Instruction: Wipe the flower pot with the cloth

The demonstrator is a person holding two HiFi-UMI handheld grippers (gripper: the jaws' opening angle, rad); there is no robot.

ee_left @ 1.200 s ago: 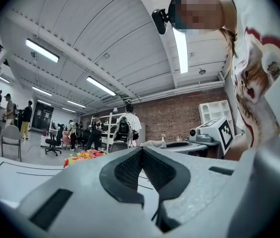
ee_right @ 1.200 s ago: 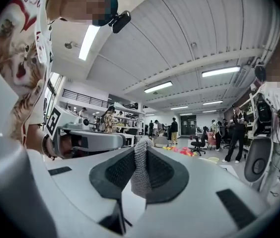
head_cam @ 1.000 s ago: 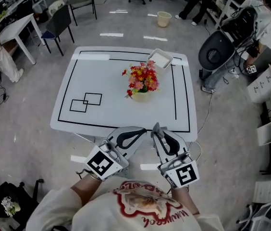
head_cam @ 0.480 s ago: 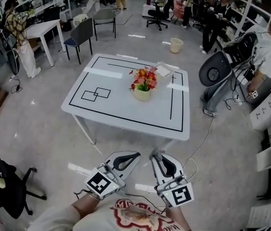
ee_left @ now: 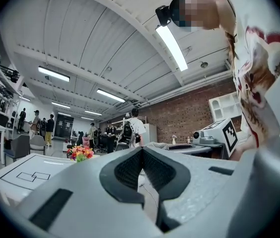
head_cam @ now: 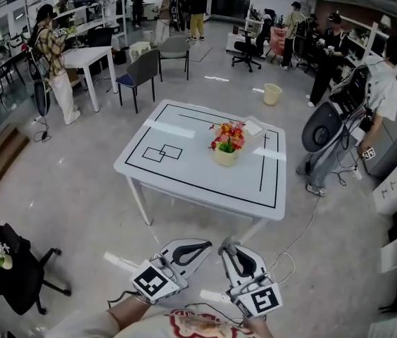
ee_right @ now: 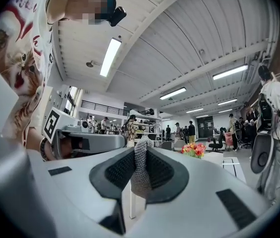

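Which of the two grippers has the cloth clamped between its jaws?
The right gripper: a grey knitted cloth is pinched between its pads. The left gripper has its jaws together with nothing between them.

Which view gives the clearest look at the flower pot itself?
Head view: the flower pot stands in plain sight on the white table, below its flowers. The left and right gripper views catch only the flowers, small and distant; the pot itself does not show.
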